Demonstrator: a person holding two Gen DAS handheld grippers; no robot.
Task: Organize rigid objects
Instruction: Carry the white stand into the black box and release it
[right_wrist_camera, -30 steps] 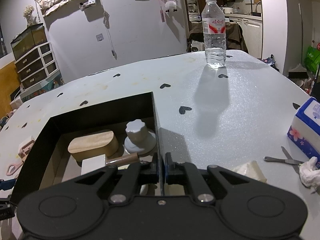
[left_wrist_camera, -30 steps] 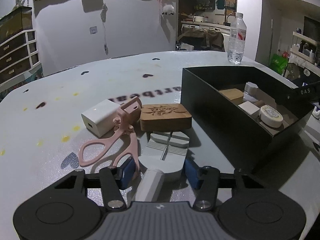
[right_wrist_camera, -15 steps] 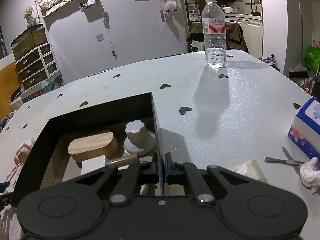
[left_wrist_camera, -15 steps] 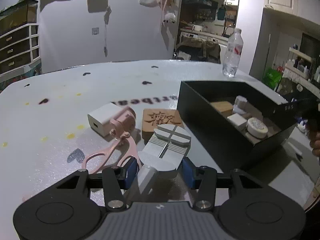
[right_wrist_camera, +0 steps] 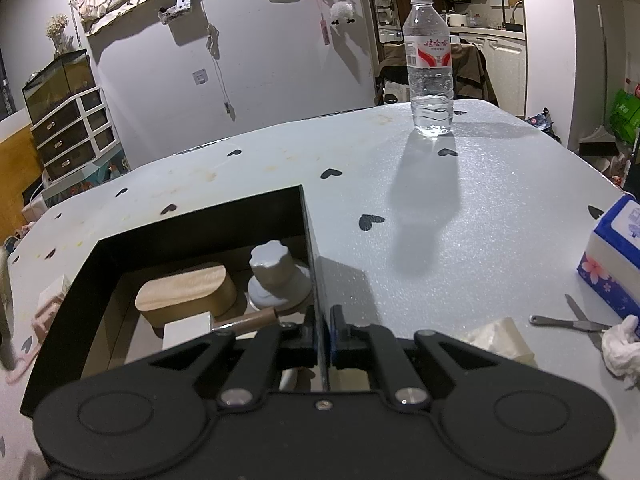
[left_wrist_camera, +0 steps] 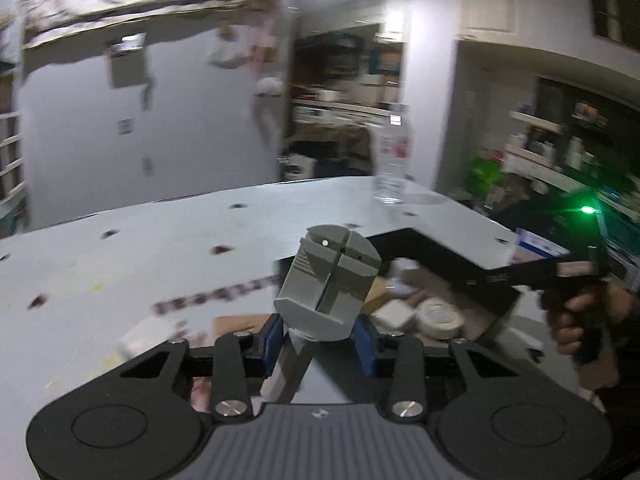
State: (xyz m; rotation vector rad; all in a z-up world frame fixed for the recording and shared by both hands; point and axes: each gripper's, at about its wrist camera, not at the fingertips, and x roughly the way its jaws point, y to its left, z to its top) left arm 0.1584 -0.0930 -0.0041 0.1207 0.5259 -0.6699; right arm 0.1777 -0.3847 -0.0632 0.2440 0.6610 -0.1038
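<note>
Two grippers in play. My right gripper (right_wrist_camera: 325, 334) pinches the black box (right_wrist_camera: 160, 236) wall at 6 o'clock; my left gripper (left_wrist_camera: 319, 334) is closing on the grey slotted tool (left_wrist_camera: 328, 284), lifted above the heart-printed table (right_wrist_camera: 460, 200). Red label characters on the water bottle (right_wrist_camera: 430, 68), 12 o'clock, stay unreadable; the left view is blurred.
</note>
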